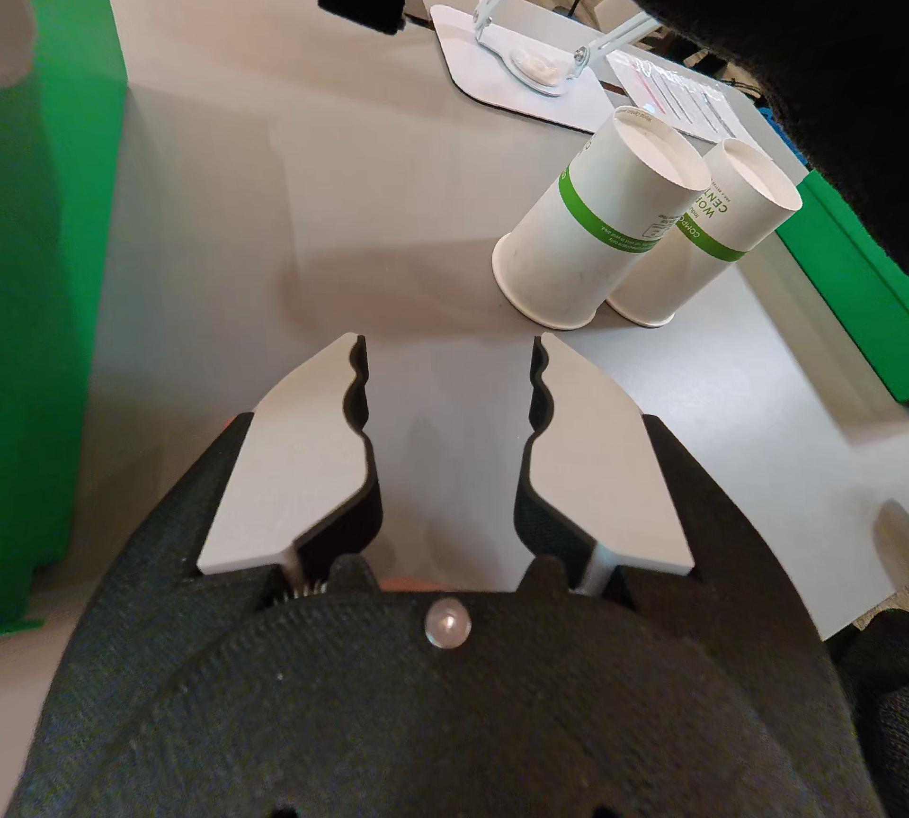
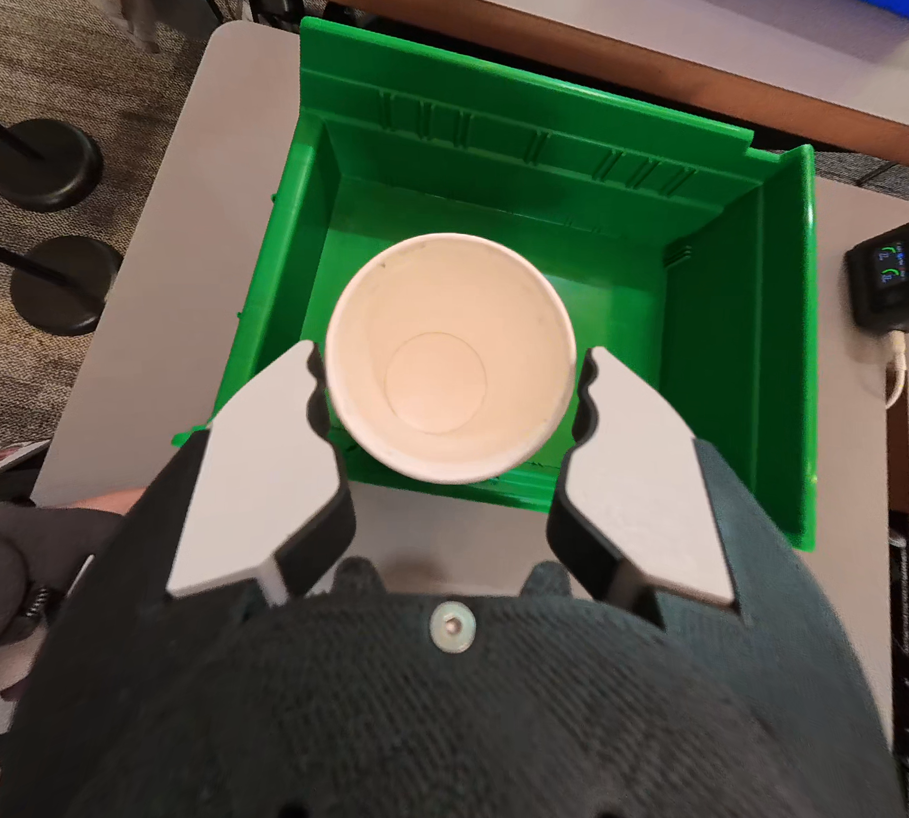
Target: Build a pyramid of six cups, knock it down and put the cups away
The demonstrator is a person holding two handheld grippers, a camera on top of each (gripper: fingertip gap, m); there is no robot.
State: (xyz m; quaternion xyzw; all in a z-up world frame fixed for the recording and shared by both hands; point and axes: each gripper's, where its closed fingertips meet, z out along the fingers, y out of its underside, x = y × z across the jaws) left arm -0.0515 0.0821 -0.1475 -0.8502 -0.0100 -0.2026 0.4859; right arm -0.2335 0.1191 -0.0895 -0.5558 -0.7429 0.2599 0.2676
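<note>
My right gripper (image 2: 451, 354) is shut on the rim of an upright white paper cup (image 2: 450, 359), one finger on each side. It holds the cup over the open green bin (image 2: 713, 302), near the bin's front wall. The cup is empty inside. My left gripper (image 1: 450, 341) is open and empty, low over the grey table (image 1: 295, 204). Two white paper cups with green bands stand upside down side by side to its front right, the nearer (image 1: 590, 228) and the farther (image 1: 708, 243). The green bin's wall (image 1: 59, 253) rises at the left.
A white mat with a white jointed stand (image 1: 516, 61) and a clear bag over a sheet (image 1: 674, 95) lie at the back. A black sleeve (image 1: 787, 31) fills the top right. A black device with a lit screen (image 2: 880, 282) sits right of the bin. Black round bases (image 2: 49, 164) stand on the carpet.
</note>
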